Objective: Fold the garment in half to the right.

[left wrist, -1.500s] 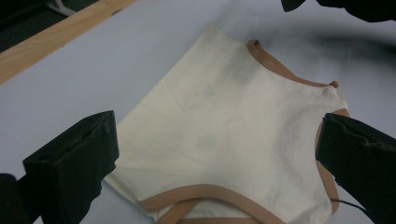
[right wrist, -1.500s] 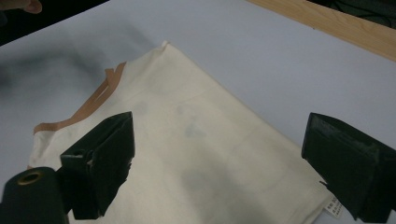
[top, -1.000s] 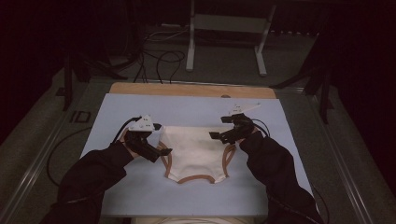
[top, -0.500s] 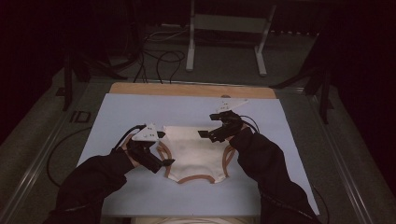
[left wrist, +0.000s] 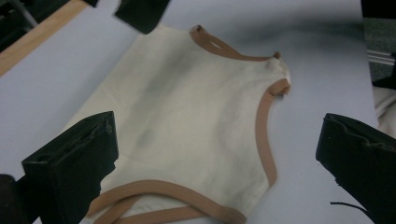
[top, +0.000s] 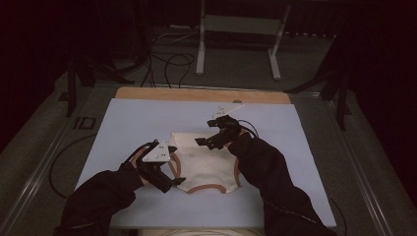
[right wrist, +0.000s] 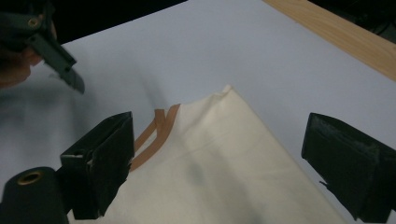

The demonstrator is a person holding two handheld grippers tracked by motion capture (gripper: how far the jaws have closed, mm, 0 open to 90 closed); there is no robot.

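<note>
Hovering left jaws: spread wide and holding nothing, the left gripper (left wrist: 219, 163) hangs above the cream garment (left wrist: 187, 126); one black jaw stands over the cloth's brown-trimmed edge, the other over bare surface beside it.
Right jaws: the right gripper (right wrist: 224, 158) is likewise released, its jaws wide apart and empty, over the garment's (right wrist: 229, 172) far corner, where a brown strap loop (right wrist: 156, 128) pokes out.
Left gripper from the high view: the left gripper (top: 169, 174) sits at the garment's (top: 204, 160) left side, near its front corner, with a grey three-cornered plate (top: 156, 152) on top.
Right gripper from the high view: the right gripper (top: 204, 140) is at the garment's back edge, toward its right corner, pointing left.
Garment: a cream piece with brown trim (left wrist: 264, 135) along its openings, lying flat on the pale blue surface (top: 128, 123), about midway between the left and right edges and nearer the front edge than the back.
Surface: a pale blue sheet, with a wooden strip (top: 196, 94) showing along its back edge.
Arms: dark sleeves (top: 275, 182) come in from the front edge on both sides of the garment.
Beyond the table: a grey metal stand (top: 236, 29) and dark cables (top: 167, 61) lie on the floor behind the back edge.
</note>
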